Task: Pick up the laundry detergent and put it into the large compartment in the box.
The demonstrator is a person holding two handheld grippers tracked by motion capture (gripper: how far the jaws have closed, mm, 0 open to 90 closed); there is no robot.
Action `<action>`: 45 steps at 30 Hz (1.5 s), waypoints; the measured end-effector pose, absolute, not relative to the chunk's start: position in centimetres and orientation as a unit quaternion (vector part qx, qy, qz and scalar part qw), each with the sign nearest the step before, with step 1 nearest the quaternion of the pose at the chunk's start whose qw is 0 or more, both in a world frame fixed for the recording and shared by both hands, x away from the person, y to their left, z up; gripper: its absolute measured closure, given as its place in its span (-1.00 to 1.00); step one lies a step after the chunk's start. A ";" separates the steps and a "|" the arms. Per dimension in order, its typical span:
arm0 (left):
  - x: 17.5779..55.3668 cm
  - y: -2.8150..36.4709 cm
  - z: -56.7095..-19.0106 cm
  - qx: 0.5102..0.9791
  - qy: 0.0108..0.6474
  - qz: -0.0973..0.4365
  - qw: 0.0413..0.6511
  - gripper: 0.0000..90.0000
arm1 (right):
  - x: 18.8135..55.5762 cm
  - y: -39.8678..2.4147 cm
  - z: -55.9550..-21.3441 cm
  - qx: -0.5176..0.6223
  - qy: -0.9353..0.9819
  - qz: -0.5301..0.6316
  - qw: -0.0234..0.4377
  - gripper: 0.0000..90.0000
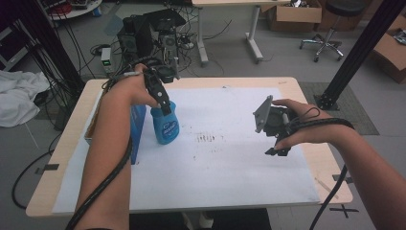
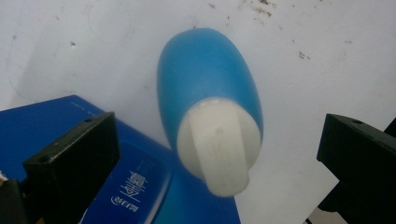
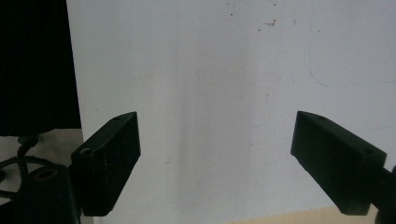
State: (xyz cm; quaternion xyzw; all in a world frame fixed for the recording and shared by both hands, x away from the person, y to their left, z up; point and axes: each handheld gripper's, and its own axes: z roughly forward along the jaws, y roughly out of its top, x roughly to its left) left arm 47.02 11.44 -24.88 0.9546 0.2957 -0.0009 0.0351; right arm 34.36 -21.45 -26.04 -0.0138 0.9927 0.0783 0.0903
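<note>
The left gripper (image 2: 219,154) hangs wide open right above the blue bottle (image 2: 205,88), lined up to grab its white cap (image 2: 219,149); the right gripper (image 3: 217,158) waits apart, also wide.

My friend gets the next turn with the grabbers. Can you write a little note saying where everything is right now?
Left gripper: open, poised over the blue bottle, jaws either side of its white cap, not gripping.
Right gripper: open, holding nothing, above the white sheet.
Bottle stands upright on the sheet, beside a blue box.
Done: the left gripper is lined up with the bottle.
Left: probably close on the bottle and lift it.
</note>
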 end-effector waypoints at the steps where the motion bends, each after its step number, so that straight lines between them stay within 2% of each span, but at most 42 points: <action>1: 47.1 11.4 -25.0 0.955 0.296 -0.001 0.037 -1.00 | 34.4 -21.4 -26.1 -0.013 0.993 0.077 0.090 -0.65; 45: 47.7 11.0 -29.3 0.940 0.339 -0.002 0.040 -0.99 | 34.8 -20.6 -26.8 -0.017 0.994 0.076 0.082 -0.65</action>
